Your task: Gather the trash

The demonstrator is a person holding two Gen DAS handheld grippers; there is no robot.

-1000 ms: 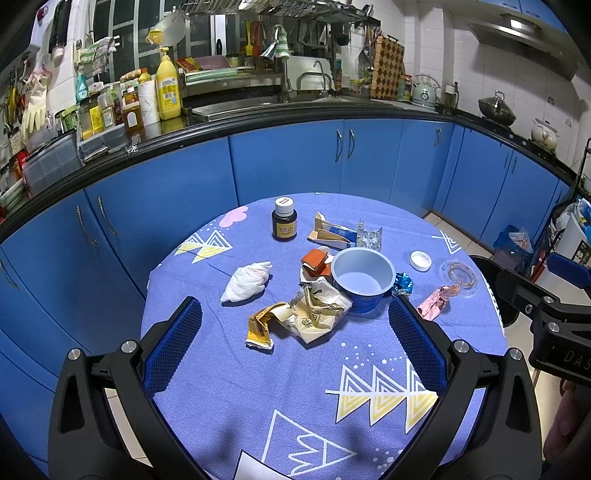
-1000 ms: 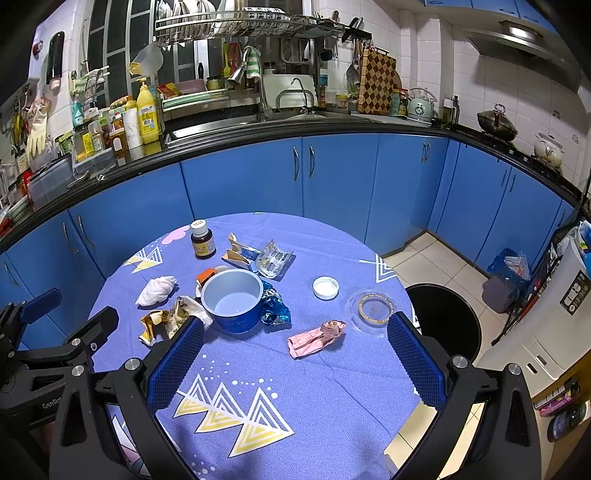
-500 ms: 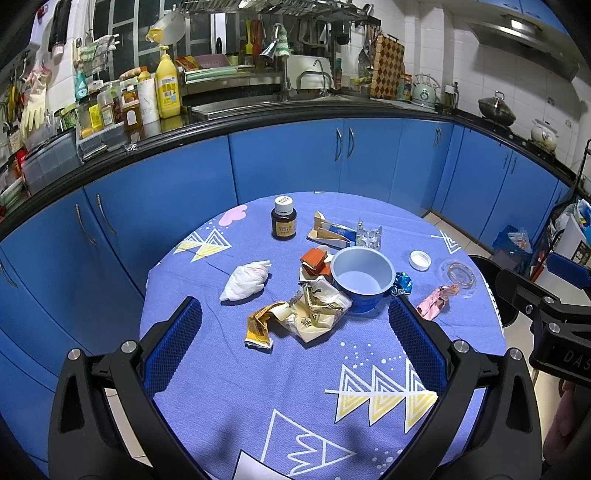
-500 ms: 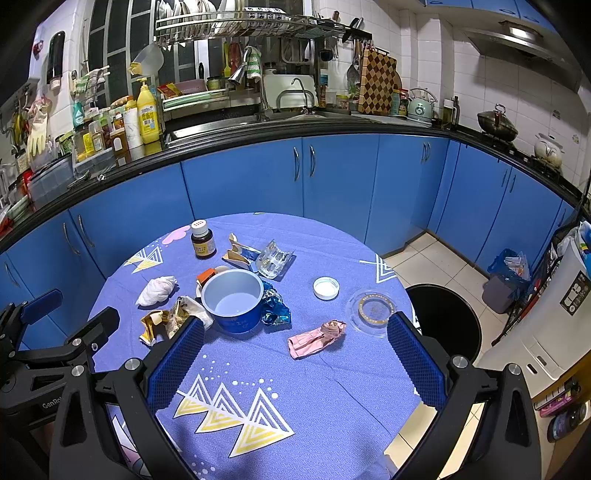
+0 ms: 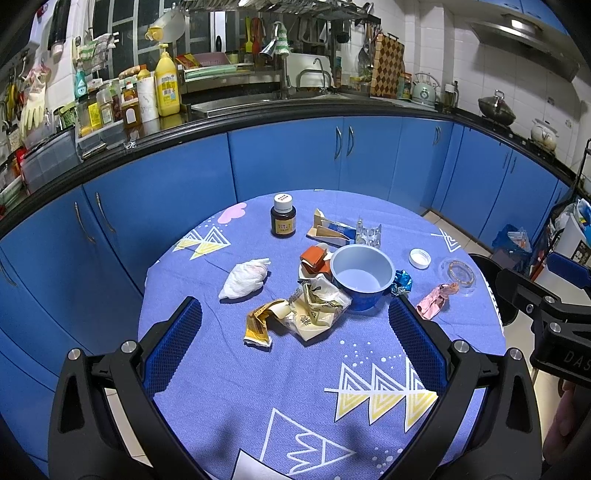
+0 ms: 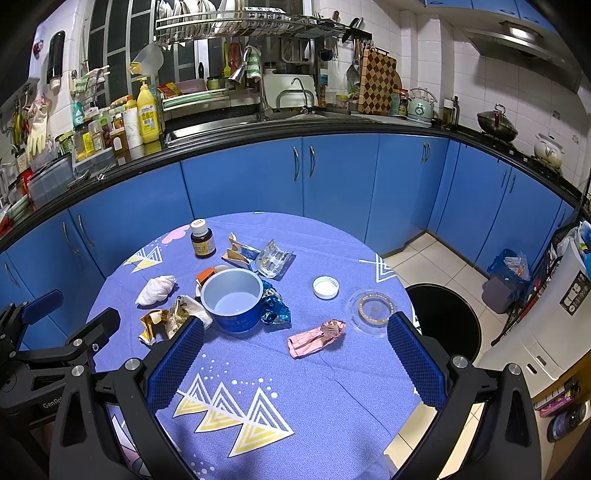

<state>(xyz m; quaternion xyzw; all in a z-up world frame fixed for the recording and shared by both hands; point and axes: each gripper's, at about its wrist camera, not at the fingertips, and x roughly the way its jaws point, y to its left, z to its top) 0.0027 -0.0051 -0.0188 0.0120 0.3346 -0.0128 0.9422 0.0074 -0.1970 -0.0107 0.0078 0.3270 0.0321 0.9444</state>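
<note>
Left gripper [image 5: 294, 341] and right gripper [image 6: 295, 354] are held level side by side, jaws spread wide, nothing gripped.

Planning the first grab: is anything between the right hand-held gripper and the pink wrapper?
Nothing visible. The pink wrapper lies alone on bare cloth ahead of the open right hand-held gripper.

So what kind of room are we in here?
Most likely a home kitchen: a sink with a faucet under a dish rack, blue cabinets below a dark counter, and a kettle. The littered round table stands in front.
</note>
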